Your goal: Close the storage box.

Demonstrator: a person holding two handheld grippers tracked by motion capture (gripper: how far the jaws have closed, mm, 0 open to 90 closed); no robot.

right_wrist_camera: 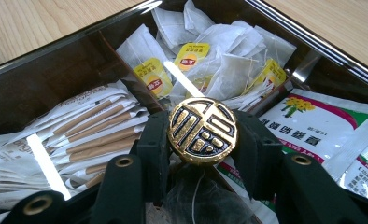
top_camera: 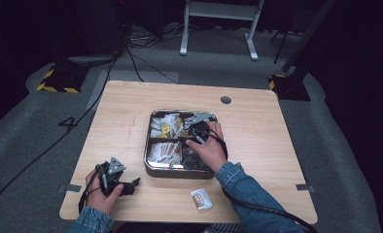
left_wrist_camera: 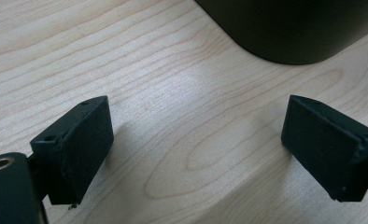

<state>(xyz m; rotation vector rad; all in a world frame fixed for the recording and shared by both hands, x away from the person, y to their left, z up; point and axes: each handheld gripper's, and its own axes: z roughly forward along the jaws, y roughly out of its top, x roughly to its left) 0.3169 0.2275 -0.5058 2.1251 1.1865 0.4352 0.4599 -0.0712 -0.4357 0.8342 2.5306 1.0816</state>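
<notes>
In the right gripper view my right gripper (right_wrist_camera: 202, 128) is shut on a round gold-and-black disc (right_wrist_camera: 202, 133) with an embossed emblem, one black pad on each side of it. It hangs low over the compartments of a metal tray (right_wrist_camera: 313, 46). In the high view the right gripper (top_camera: 193, 132) reaches into the tray (top_camera: 149, 167) at mid-table, the hand covering it. My left gripper (top_camera: 132, 185) rests on the wooden table (top_camera: 121, 121) at the front left, just left of the tray. Its jaws stand wide apart with bare wood between them (left_wrist_camera: 196, 140).
The tray holds yellow-tagged tea bags (right_wrist_camera: 219, 60), brown-striped stick sachets (right_wrist_camera: 93, 126) and flower-printed sachets (right_wrist_camera: 313, 126). A small brown-and-white sachet (top_camera: 200, 199) lies near the table's front edge. The tray's dark wall (left_wrist_camera: 289, 28) is close ahead of the left gripper.
</notes>
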